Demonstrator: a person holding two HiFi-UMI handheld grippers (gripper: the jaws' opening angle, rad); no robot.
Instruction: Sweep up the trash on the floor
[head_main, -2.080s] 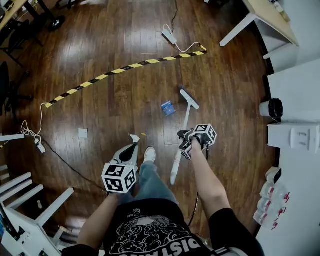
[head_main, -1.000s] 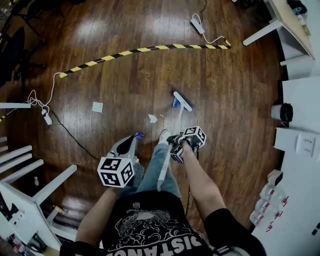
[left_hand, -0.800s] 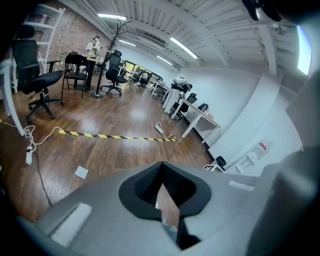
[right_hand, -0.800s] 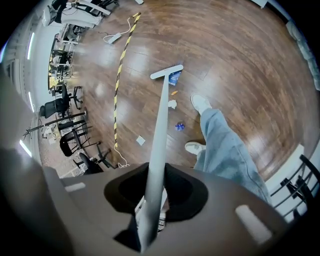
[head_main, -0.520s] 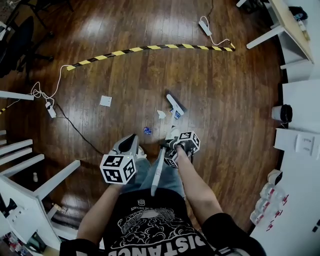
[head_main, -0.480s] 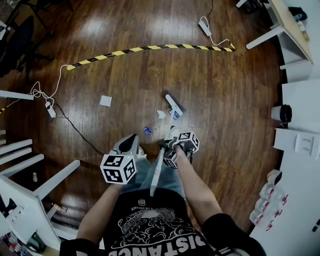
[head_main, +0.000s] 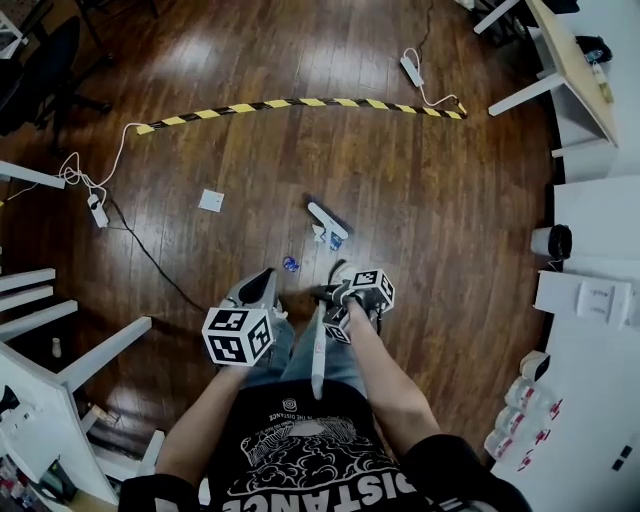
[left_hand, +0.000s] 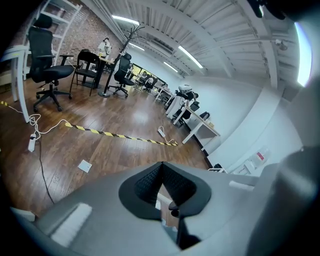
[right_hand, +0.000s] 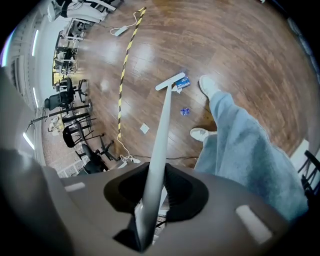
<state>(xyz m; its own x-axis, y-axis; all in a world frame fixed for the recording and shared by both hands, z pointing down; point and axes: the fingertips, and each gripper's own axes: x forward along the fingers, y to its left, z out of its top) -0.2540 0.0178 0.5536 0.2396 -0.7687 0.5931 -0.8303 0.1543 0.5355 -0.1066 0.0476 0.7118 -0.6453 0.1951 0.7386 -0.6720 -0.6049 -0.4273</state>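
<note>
The person stands on the dark wooden floor, both forearms stretched forward and down over the jeans. The right forearm angles in toward the middle. Its right gripper is clamped on the pale handle of the broom partway up, and the shaft runs straight out between the jaws. The handle's free end points back at the person's body. The broom head rests on the boards ahead of a white shoe.

The left forearm reaches out alongside. The left gripper points forward with its pads pressed together at the tips and nothing between them.

The trash lies well ahead of the right gripper, down by the broom head. A blue wrapper is just beside the head, and a white scrap is at its left. A small blue bit lies between the head and the left gripper's tip.

Far to the right, near a white desk, stands a dark cup. I cannot tell what is in it.
</note>
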